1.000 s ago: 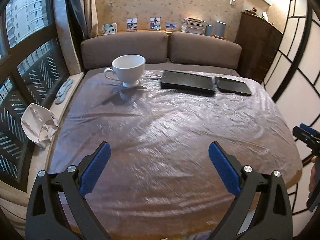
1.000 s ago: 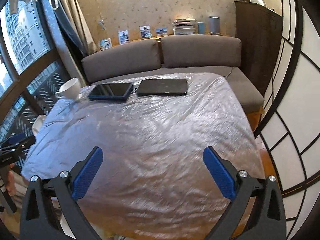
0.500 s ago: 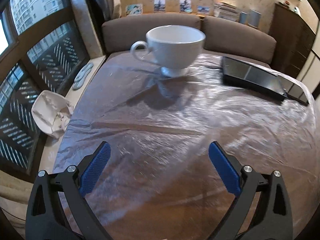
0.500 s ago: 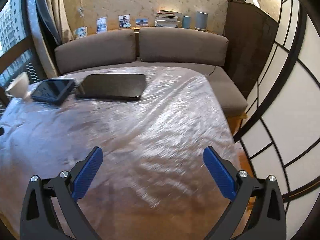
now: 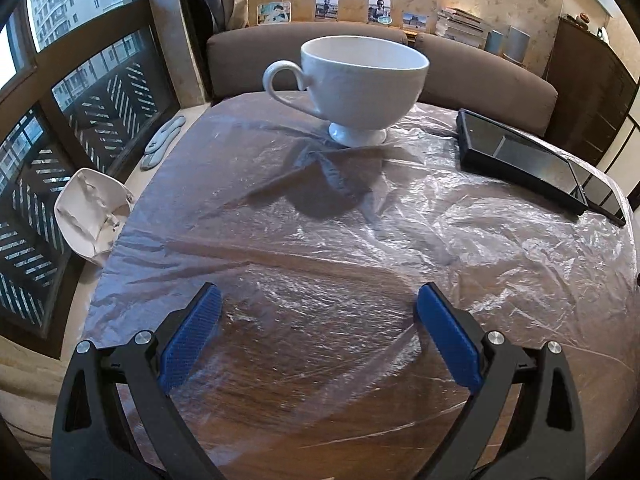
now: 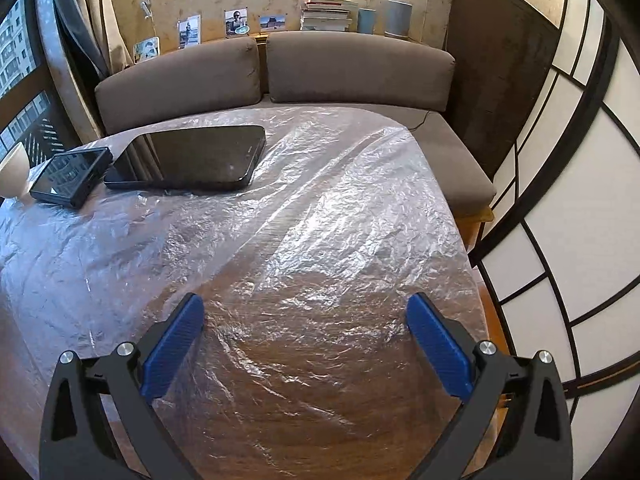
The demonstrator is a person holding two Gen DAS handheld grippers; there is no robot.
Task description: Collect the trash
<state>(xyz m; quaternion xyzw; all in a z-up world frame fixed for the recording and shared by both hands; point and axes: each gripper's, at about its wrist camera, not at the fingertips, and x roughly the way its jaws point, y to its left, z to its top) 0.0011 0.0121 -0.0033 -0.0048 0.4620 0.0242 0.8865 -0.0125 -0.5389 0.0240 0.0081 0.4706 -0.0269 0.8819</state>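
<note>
A thin clear plastic sheet (image 5: 360, 240) lies crinkled over the whole round wooden table; it also shows in the right wrist view (image 6: 320, 220). My left gripper (image 5: 318, 330) is open and empty, low over the sheet near the table's left front. A white cup (image 5: 360, 84) stands on the sheet straight ahead of it. My right gripper (image 6: 304, 338) is open and empty, low over the sheet near the table's right front edge.
A black tablet (image 6: 192, 158) and a smaller black device (image 6: 70, 176) lie on the sheet at the back. A crumpled white paper bag (image 5: 90, 214) sits on the window ledge left of the table. A brown sofa (image 6: 352, 68) stands behind, a lattice screen (image 6: 560, 200) to the right.
My left gripper has moved forward and left toward the cup, which now looms larger. My right gripper has swung right and forward over the sheet. Both stay open.
</note>
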